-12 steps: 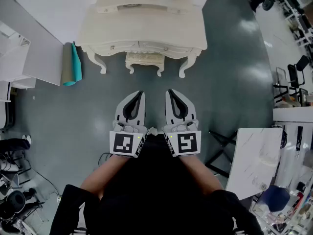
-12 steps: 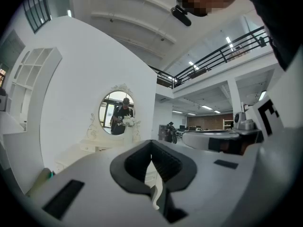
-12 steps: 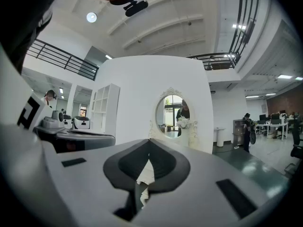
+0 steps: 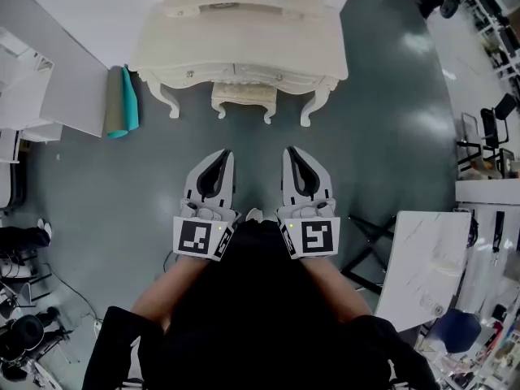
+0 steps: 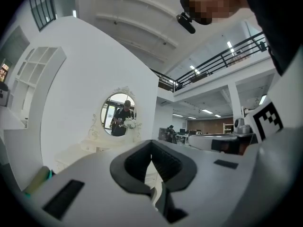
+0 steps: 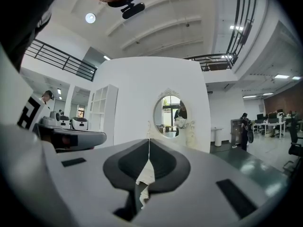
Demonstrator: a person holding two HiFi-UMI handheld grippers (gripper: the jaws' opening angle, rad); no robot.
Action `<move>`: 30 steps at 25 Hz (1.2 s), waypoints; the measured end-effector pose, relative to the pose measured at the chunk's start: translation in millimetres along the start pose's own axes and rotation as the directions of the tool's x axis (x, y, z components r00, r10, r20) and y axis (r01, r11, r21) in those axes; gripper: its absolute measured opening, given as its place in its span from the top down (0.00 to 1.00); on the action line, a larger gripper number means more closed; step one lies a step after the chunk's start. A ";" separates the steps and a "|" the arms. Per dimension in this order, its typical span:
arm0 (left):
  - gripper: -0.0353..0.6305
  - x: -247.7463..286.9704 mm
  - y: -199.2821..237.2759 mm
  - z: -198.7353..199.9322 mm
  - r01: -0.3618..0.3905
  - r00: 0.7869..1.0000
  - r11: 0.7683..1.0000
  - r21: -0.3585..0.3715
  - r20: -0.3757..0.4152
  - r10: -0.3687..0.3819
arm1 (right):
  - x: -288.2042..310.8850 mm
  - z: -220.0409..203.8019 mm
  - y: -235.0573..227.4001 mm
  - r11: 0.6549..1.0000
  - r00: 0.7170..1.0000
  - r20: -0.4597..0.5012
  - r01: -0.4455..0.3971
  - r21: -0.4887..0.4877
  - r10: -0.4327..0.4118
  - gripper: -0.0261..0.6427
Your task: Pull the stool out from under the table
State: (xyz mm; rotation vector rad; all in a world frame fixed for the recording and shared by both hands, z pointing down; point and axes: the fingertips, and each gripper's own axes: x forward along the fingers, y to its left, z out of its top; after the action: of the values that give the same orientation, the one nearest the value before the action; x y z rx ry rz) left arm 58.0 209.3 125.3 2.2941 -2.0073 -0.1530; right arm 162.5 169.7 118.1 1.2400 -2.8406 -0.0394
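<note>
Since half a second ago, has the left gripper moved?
Yes, a little. In the head view the left gripper has shifted leftward against the stool under the table, away from the right gripper.

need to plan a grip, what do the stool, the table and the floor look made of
Stool: likely cream-painted wood, carved curved legs; seat looks textured, maybe padded.
Table: same cream paint, satin, probably wood, scalloped carved apron.
Floor: dark grey, glossy, light reflections; perhaps sealed concrete or epoxy.
</note>
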 end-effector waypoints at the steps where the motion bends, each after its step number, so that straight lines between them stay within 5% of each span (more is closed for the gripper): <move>1: 0.93 -2.0 1.1 -0.2 -0.010 1.000 1.000 0.010 0.002 0.010 | -1.3 -2.3 -3.2 1.000 1.000 -0.003 0.006 0.003 -0.006 0.93; 10: 0.93 -3.7 22.6 -11.7 -0.062 0.998 0.998 0.014 -0.026 0.063 | 11.1 -23.6 1.4 1.000 0.999 -0.038 -0.005 0.016 0.006 0.93; 18: 0.93 28.7 58.3 -22.9 -0.031 0.999 0.999 -0.019 -0.041 0.031 | 54.5 -29.2 8.5 0.999 0.998 -0.061 -0.017 -0.028 0.016 0.93; 25: 0.93 77.0 83.6 -17.1 -0.011 0.998 0.998 0.066 -0.061 0.015 | 113.3 -35.8 -3.9 1.000 0.995 -0.102 -0.010 -0.003 0.009 0.93; 30: 0.93 114.2 117.8 -24.0 0.021 0.993 1.000 -0.018 -0.113 -0.023 | 155.5 -41.7 -0.4 1.000 0.988 -0.150 -0.026 0.001 0.026 0.93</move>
State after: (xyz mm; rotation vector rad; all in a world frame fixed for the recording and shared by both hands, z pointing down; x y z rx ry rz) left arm -39.4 80.4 162.8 2.2605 -1.9199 -0.0404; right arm 59.2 55.1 164.2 1.1532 -2.7266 0.0508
